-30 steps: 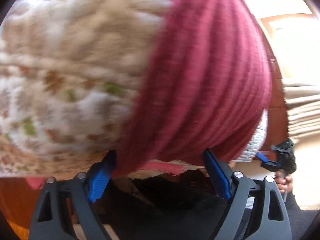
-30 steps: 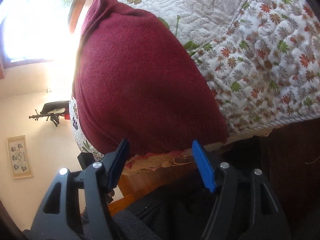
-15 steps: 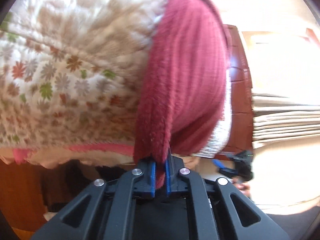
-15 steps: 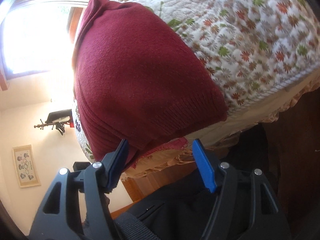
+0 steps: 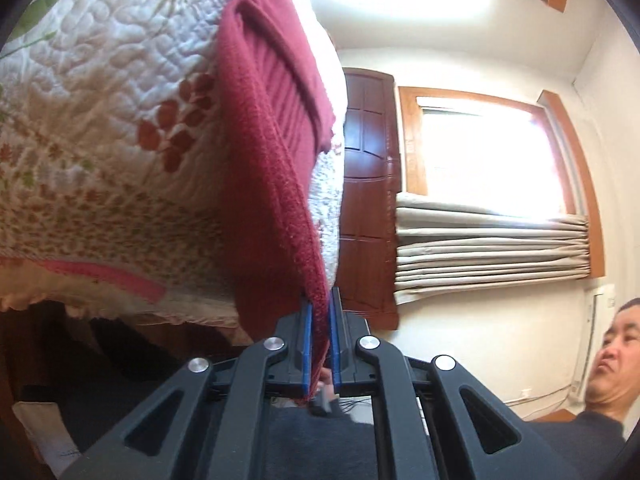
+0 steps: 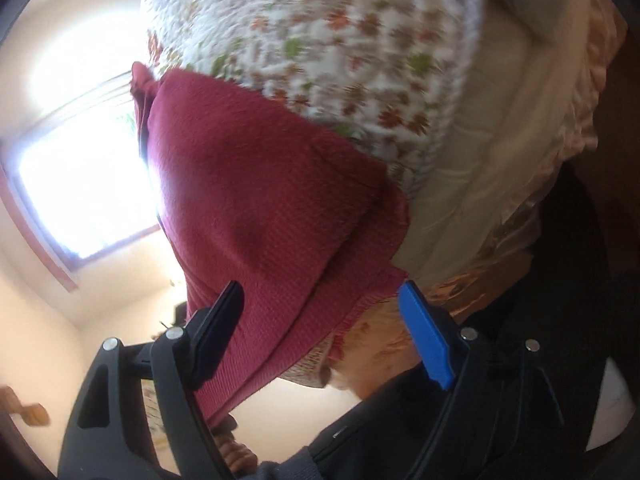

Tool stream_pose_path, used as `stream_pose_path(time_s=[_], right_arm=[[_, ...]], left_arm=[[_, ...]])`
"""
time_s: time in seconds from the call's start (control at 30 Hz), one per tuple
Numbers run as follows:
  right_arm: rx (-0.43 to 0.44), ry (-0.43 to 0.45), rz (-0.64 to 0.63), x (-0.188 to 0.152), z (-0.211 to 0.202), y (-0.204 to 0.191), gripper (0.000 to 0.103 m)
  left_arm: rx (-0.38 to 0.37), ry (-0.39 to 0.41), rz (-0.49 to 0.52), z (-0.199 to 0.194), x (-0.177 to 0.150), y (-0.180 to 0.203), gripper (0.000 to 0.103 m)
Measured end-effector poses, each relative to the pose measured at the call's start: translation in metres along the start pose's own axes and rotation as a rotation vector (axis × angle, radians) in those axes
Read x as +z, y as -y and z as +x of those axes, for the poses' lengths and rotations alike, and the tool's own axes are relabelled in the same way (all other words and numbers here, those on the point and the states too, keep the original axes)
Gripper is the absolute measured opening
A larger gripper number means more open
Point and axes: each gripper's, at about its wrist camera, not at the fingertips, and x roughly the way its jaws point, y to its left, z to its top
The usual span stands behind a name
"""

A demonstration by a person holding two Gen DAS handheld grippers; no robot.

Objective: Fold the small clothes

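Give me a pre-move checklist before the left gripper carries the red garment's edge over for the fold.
1. Left gripper shut on the red knit garment: ok, cloth sits between the blue pads.
2. Right gripper gripping: not ok, jaws stand wide open with the garment's hem loose between them.
3. Garment resting on the floral quilt: ok.
4. Whether the left grip holds one layer or two: cannot tell.
5. Right view sharp enough to judge hem alignment: not ok, blurred.

A bright window [image 5: 492,160] with bunched curtains [image 5: 488,248] beside a wooden door [image 5: 368,184], cream walls.
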Motion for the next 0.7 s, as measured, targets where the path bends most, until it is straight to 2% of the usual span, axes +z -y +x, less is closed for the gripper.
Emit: stream_pose_path(time_s=[0.23,0.3,0.37,0.4,0.43,0.47,0.5,0.57,0.7], right_arm=[[0.1,0.003,0.131,0.003,0.03,0.045,0.085],[0.123,0.013,0.155,0.005,0.041,0.051,0.085],[0.115,0.008,0.172,0.004,0.05,0.052,0.085],[0.109,0.007,0.165,0.003,0.053,0.048,0.085],[0.105,0.004,0.148,0.001,0.053,0.044,0.085],[0.096,0.002,0.131,-0.002,0.052,0.04,0.085],[0.084,0.002,0.117,-0.004,0.049,0.038,0.085],[0.057,0.002,0.103,-0.008,0.042,0.032,0.085],[-0.011,0.019,0.096,-0.009,0.023,0.027,0.085]], left_arm=[[-0.016,-0.028,0.038,0.005,0.008,0.022,0.004],[0.016,-0.041,0.059,0.002,0.01,0.022,0.004],[0.045,-0.041,0.031,0.003,0.013,0.012,0.004],[0.082,-0.039,0.022,0.002,0.014,0.005,0.004],[0.163,-0.033,0.036,0.001,0.013,-0.002,0.004],[0.244,-0.026,0.038,0.001,0.012,-0.012,0.01],[0.317,-0.023,0.045,0.001,0.011,-0.023,0.036],[0.462,0.002,0.068,0.003,0.008,-0.048,0.068],[0.584,-0.07,0.053,0.025,0.006,-0.102,0.069]])
